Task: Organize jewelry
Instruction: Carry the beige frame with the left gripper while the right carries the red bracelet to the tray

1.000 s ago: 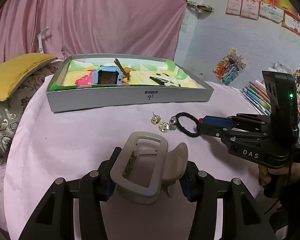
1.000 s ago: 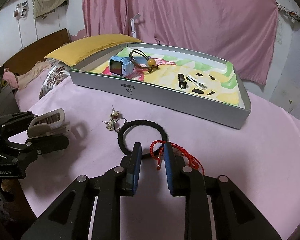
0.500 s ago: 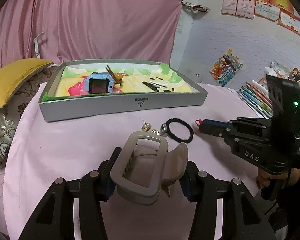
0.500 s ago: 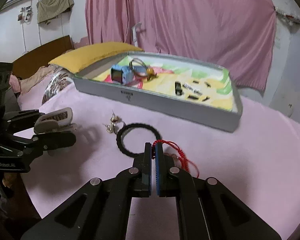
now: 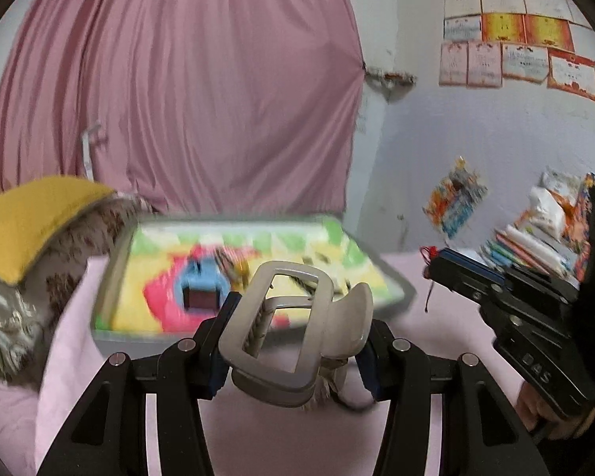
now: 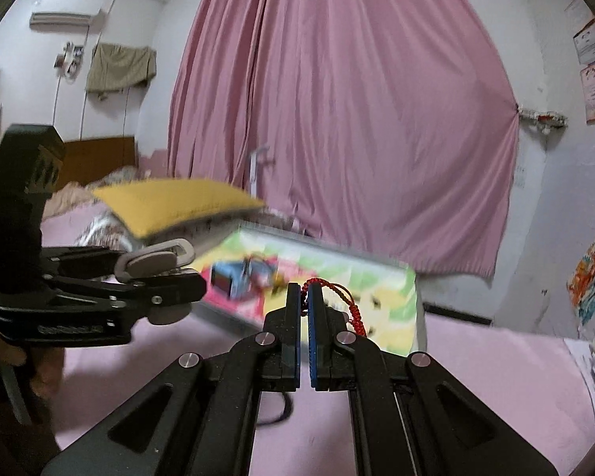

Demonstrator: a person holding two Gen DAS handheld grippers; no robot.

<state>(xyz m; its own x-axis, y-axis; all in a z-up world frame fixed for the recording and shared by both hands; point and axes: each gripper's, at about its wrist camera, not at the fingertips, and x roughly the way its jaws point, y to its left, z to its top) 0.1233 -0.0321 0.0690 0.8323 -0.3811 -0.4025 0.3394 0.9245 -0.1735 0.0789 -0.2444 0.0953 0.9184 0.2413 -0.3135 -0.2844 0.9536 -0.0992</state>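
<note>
Right claw (image 6: 304, 291) pinching red string bracelet (image 6: 347, 307), left claw (image 6: 178, 273) gripping grey hair clip (image 6: 154, 258), blurred tray (image 6: 410, 317)

White letters "DAS" stand on the black body of the right gripper (image 5: 436, 260); other print is unreadable.

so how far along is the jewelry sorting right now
Partly done. A blue watch and some small pieces already lie in the tray. In hand: the left tongs grip a grey hair clip, and the right tongs pinch a red string bracelet, both raised near the tray. Neither has been dropped in yet.
</note>
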